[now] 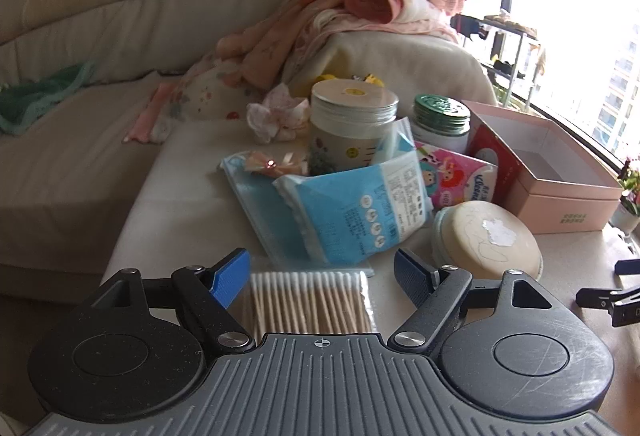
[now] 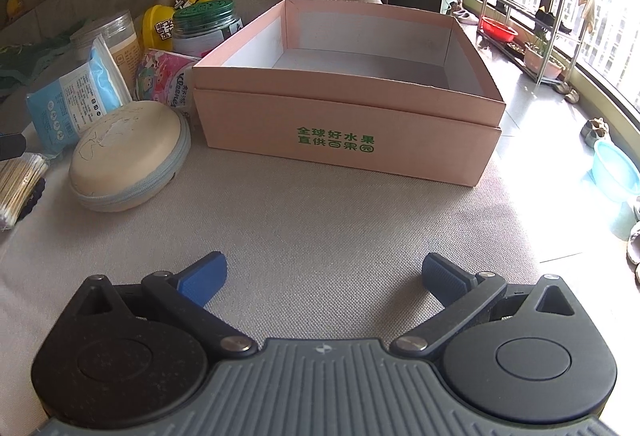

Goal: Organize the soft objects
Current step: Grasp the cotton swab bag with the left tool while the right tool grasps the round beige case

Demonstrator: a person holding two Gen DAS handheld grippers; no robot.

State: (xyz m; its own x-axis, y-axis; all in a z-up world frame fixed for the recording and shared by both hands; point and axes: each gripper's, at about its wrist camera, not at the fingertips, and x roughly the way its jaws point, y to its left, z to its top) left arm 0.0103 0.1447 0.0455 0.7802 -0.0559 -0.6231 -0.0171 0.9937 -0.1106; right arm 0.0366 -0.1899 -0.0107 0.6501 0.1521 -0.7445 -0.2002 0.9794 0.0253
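My left gripper (image 1: 322,268) is open, its blue pads either side of a clear pack of cotton swabs (image 1: 310,306) lying on the cushion. Beyond it lie a blue packet of cotton pads (image 1: 360,212), a pink tissue pack (image 1: 460,176) and a round beige zip case (image 1: 490,236). My right gripper (image 2: 324,276) is open and empty over bare grey fabric, in front of an open, empty pink cardboard box (image 2: 348,124). The zip case (image 2: 128,160), blue packet (image 2: 76,96) and tissue pack (image 2: 164,80) sit left of the box.
Two jars stand behind the packets, one clear (image 1: 352,124) and one green-lidded (image 1: 440,120). A crumpled cloth (image 1: 272,114) lies beside them. A pink blanket (image 1: 360,16) drapes the sofa arm. A metal rack (image 2: 536,32) and a blue basin (image 2: 616,172) stand by the window.
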